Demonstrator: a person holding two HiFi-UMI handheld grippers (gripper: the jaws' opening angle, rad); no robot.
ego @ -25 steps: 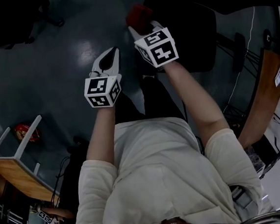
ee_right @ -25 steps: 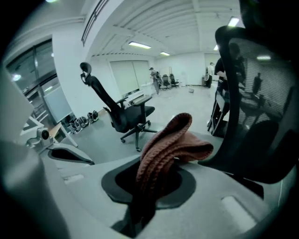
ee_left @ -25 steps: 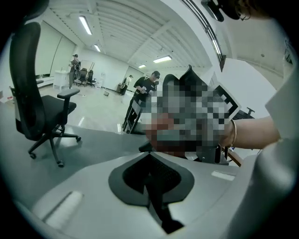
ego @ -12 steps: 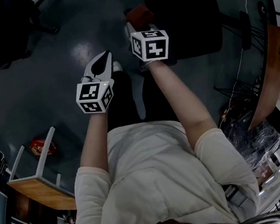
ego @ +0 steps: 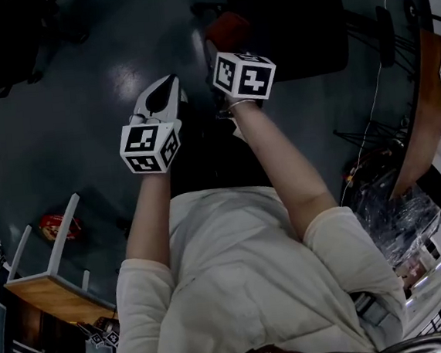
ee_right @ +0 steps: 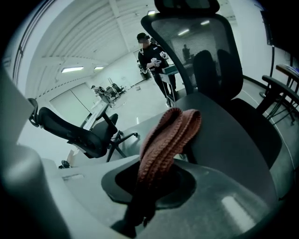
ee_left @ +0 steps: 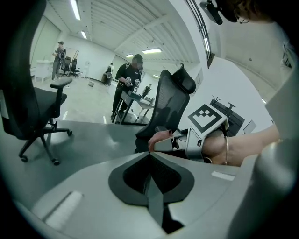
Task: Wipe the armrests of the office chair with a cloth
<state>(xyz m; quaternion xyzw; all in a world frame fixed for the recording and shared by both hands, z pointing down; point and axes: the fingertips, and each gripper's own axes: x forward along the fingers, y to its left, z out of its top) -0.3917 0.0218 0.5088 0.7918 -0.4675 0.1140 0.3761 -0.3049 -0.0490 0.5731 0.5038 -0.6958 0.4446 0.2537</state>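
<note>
In the head view, the black office chair stands ahead of me on the dark floor. My right gripper is shut on a reddish-brown knitted cloth, held at the chair's near left edge. In the right gripper view the cloth sticks up folded out of the right gripper, in front of the chair's mesh back and seat. My left gripper hangs shut and empty over the floor, left of the right one. Seen in the left gripper view, the left gripper has its jaws pressed together.
A second black chair stands on the floor to the left, another one farther off. A wooden desk with cables is at the right, a small wooden table at the lower left. People stand in the background.
The right gripper's marker cube has turned a little and the cloth sits slightly nearer the chair. The left gripper has hardly moved. The head view has shifted a bit.
</note>
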